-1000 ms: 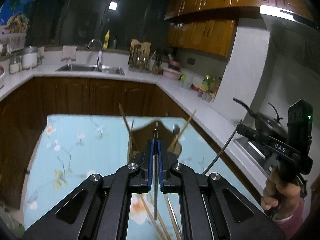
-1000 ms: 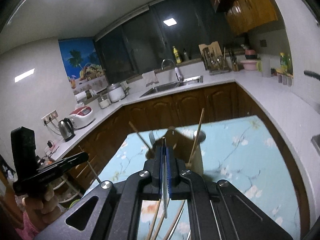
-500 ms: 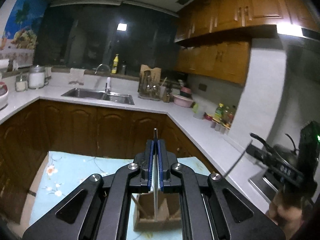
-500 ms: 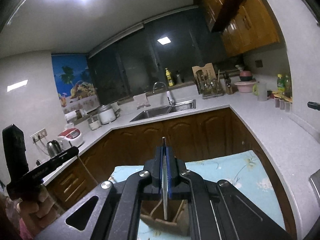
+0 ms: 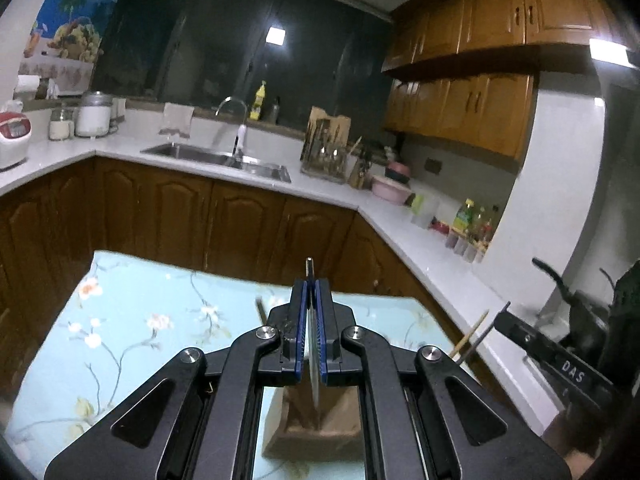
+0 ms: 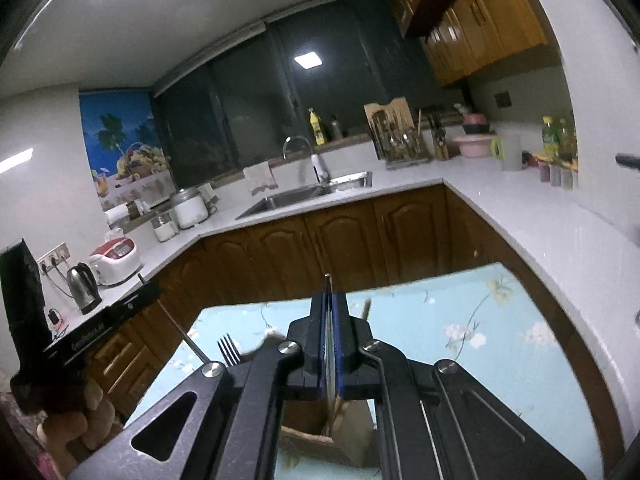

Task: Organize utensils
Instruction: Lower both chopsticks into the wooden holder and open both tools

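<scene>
My left gripper (image 5: 311, 292) is shut on a thin metal utensil (image 5: 312, 372) whose lower end hangs over a brown wooden utensil holder (image 5: 316, 432) on the floral table. My right gripper (image 6: 329, 304) is shut on another thin metal utensil (image 6: 330, 360) above the same holder (image 6: 320, 436). A fork (image 6: 229, 350) and wooden sticks (image 6: 366, 308) stick up from the holder. The right gripper also shows at the right edge of the left wrist view (image 5: 560, 360), the left gripper at the left edge of the right wrist view (image 6: 80, 340).
The table has a light blue floral cloth (image 5: 132, 320). Brown cabinets and a white L-shaped counter (image 5: 340, 196) with a sink (image 5: 216, 160), a cutlery rack (image 5: 324, 156) and bottles stand behind. A pan (image 5: 560, 292) sits on the stove at the right.
Both grippers rose and tilted up a second ago, then dropped a little toward the table. Each still holds its utensil over the holder.
</scene>
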`<state>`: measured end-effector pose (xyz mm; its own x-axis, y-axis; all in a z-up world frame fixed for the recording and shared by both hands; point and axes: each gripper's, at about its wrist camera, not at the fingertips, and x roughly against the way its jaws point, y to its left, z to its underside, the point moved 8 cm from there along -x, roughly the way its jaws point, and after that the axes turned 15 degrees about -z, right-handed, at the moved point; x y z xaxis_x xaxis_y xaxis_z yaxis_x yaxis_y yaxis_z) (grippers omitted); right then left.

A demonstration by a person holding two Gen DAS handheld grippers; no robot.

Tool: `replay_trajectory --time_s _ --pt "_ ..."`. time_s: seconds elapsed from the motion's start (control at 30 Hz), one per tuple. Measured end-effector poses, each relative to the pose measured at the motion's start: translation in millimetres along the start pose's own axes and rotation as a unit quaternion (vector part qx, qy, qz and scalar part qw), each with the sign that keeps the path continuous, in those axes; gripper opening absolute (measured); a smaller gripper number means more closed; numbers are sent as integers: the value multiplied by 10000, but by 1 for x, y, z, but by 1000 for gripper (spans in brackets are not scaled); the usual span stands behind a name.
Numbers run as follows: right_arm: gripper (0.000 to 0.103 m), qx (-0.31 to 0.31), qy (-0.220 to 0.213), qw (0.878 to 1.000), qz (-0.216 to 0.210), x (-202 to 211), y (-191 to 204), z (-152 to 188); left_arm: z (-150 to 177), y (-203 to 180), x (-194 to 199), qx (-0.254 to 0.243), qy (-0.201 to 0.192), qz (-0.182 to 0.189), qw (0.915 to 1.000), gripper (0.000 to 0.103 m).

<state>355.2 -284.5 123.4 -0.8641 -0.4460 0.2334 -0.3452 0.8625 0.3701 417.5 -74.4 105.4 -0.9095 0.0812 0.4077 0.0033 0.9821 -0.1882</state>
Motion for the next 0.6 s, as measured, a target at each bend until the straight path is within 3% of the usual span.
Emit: replay_trajectory --time_s 0.27,0.6 --pt "4 -92 178 9998 45 -11 -5 16 28 -2 -13 -250 330 -30 9991 4" --pt "6 -204 274 9994 46 -11 -11 14 28 -4 -14 -385 438 -55 9983 4"
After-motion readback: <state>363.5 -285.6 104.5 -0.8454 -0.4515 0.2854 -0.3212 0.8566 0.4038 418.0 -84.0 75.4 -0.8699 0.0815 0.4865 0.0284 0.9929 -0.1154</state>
